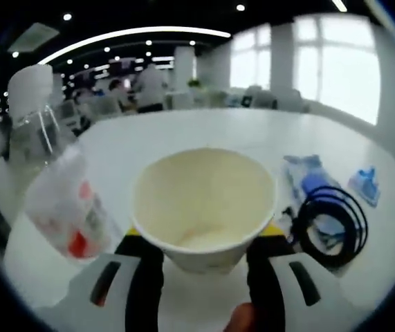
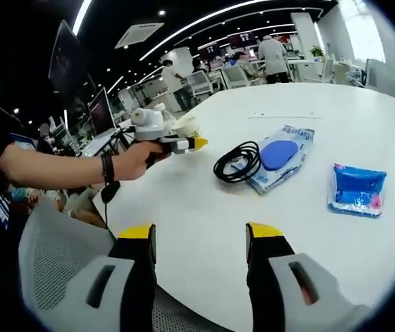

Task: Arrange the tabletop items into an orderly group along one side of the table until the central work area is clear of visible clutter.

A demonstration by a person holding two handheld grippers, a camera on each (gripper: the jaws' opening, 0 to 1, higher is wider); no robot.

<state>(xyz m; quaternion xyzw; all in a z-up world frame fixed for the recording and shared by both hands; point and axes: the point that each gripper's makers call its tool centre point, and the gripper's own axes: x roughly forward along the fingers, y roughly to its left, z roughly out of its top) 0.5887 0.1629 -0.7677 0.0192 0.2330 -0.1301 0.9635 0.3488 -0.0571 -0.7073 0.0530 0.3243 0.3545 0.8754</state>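
Observation:
A white paper cup (image 1: 204, 204), empty inside, sits between the yellow-tipped jaws of my left gripper (image 1: 204, 235), which is shut on its lower wall. Close on its left stands a clear plastic bottle (image 1: 52, 187) with a white cap and a red label. In the right gripper view a hand holds the left gripper (image 2: 196, 143) over the table's left edge with the cup (image 2: 187, 126) in it. My right gripper (image 2: 200, 238) hangs open above the near table edge, nothing between its jaws.
On the white round table (image 2: 308, 111) lie a coiled black cable (image 2: 237, 163), a wipes pack (image 2: 280, 155) with a blue lid, and a blue packet (image 2: 356, 188). A grey mesh chair (image 2: 59, 266) stands at the near edge. People and desks are behind.

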